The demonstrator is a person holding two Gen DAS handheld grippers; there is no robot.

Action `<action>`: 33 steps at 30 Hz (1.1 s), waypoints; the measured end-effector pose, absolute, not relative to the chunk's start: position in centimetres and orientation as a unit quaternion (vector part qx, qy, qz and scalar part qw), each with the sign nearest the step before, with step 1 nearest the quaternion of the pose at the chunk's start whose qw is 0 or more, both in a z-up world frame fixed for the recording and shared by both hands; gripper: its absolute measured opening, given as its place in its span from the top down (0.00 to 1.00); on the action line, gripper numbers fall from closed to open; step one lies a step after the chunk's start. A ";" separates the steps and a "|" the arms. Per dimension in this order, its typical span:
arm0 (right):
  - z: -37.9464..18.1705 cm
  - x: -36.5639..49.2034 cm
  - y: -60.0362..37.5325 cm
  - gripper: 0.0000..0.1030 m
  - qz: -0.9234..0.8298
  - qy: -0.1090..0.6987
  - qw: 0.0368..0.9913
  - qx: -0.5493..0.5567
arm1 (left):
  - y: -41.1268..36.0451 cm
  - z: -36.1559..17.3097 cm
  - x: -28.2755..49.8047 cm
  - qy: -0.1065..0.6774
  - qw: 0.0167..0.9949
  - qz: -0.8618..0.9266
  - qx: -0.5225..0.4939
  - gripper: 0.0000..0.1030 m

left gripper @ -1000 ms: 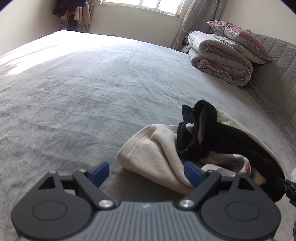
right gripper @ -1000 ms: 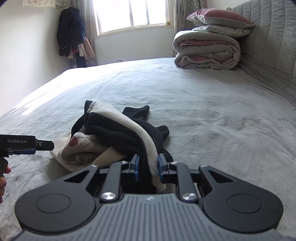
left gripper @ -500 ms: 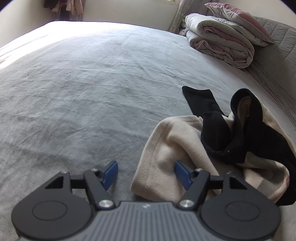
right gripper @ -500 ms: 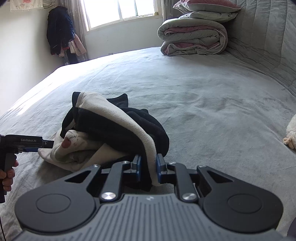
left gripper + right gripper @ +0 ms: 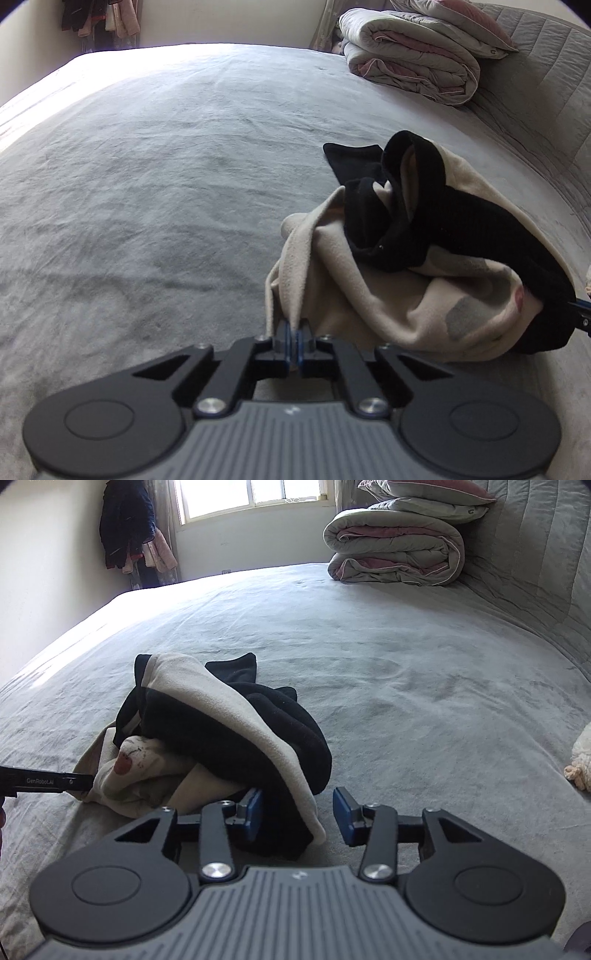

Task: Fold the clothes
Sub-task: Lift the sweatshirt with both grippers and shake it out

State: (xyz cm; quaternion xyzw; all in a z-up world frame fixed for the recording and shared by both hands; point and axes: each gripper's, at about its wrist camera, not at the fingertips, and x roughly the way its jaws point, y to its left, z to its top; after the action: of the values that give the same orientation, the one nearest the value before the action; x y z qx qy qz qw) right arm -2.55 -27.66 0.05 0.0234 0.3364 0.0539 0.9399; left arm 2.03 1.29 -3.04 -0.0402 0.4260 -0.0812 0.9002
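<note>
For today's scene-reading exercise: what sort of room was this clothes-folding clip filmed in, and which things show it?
Most likely a bedroom. A wide bed with a grey cover fills the view, a folded quilt and pillow are stacked at its head, and clothes hang beside the window.

Garment heap (image 5: 424,258) is lying on the bed (image 5: 147,184), right of centre in my left wrist view, left of centre in the right one. My left gripper (image 5: 294,338) is sitting at the heap's near-left edge, pinching a fold. My right gripper (image 5: 297,814) is sitting at the opposite end, jaws opening, a hem lying between them. Folded duvet (image 5: 395,550) is sitting at the far right of the bed against the headboard (image 5: 535,572), pillows (image 5: 424,494) stacked on it. Clothes (image 5: 129,524) are hanging in the far-left corner, beside the window (image 5: 251,494).
</note>
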 end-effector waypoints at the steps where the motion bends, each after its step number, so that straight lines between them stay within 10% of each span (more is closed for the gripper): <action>1: 0.2 -2.6 -27.7 0.52 0.054 0.335 0.940 0.024 | 1.3 -2.8 1.7 0.426 0.900 -0.082 -0.042 0.97; 11: 1.5 -3.7 -28.4 0.33 0.065 0.313 0.947 0.035 | 1.4 -0.1 -3.9 0.421 0.898 -0.115 -0.055 0.97; 33: 2.4 -5.9 -26.2 0.33 0.136 0.321 0.937 0.010 | 2.4 2.0 -17.1 0.425 0.886 -0.171 -0.065 0.98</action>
State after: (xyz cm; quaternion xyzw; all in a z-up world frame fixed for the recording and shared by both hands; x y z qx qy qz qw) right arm -5.92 -26.22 2.45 0.0098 0.3209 0.1360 0.9373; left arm -17.12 2.41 2.05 -0.0653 0.4255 -0.1713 0.8862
